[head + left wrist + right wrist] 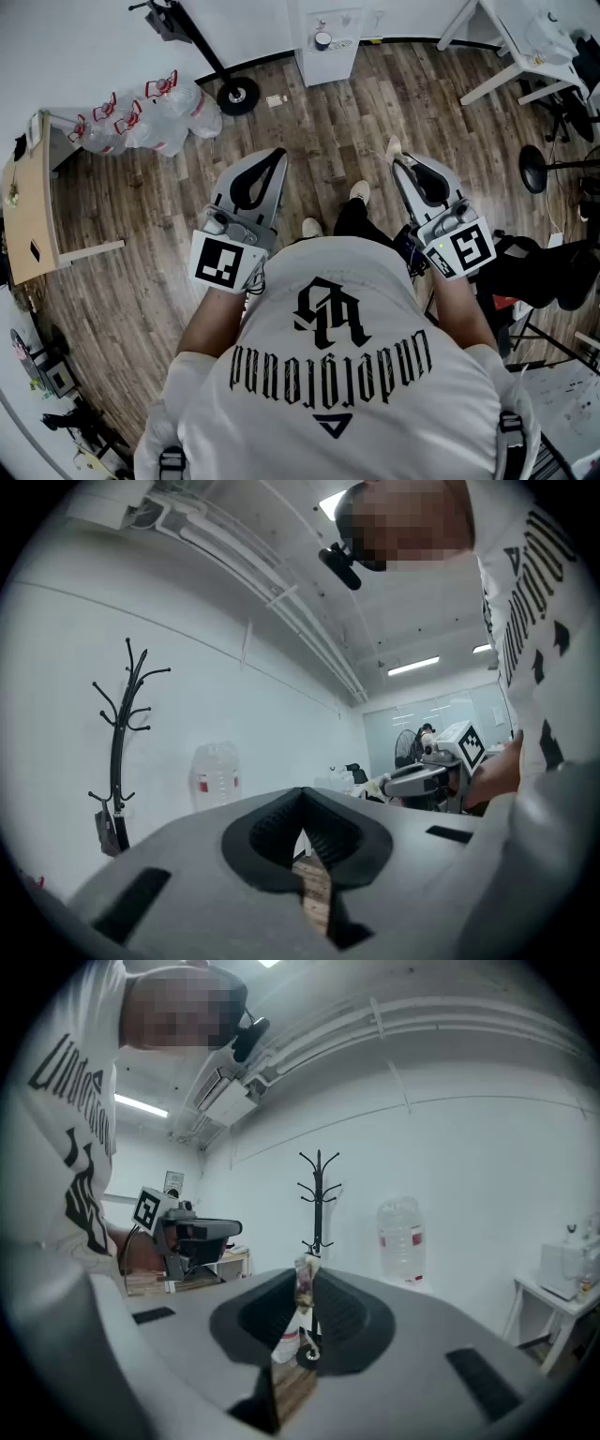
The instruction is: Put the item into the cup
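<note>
My right gripper (395,159) (304,1277) is shut on a small thin packet (303,1290), which stands upright between its dark pads. The packet's pale end sticks out past the tips (394,148). My left gripper (278,154) (302,796) is shut with nothing in it, and a sliver of wood floor shows below its tips. Both grippers are held at waist height above the floor, side by side and pointing away from the person. No cup shows for certain; a small round blue-rimmed container (322,39) sits on a white cabinet far ahead.
The white cabinet (328,56) stands against the far wall. Bags of plastic bottles (150,117) lie at the far left next to a wooden desk (28,197). A coat stand (319,1194) and a big water bottle (401,1237) are by the wall. White tables (525,56) and a fan base (534,169) are at the right.
</note>
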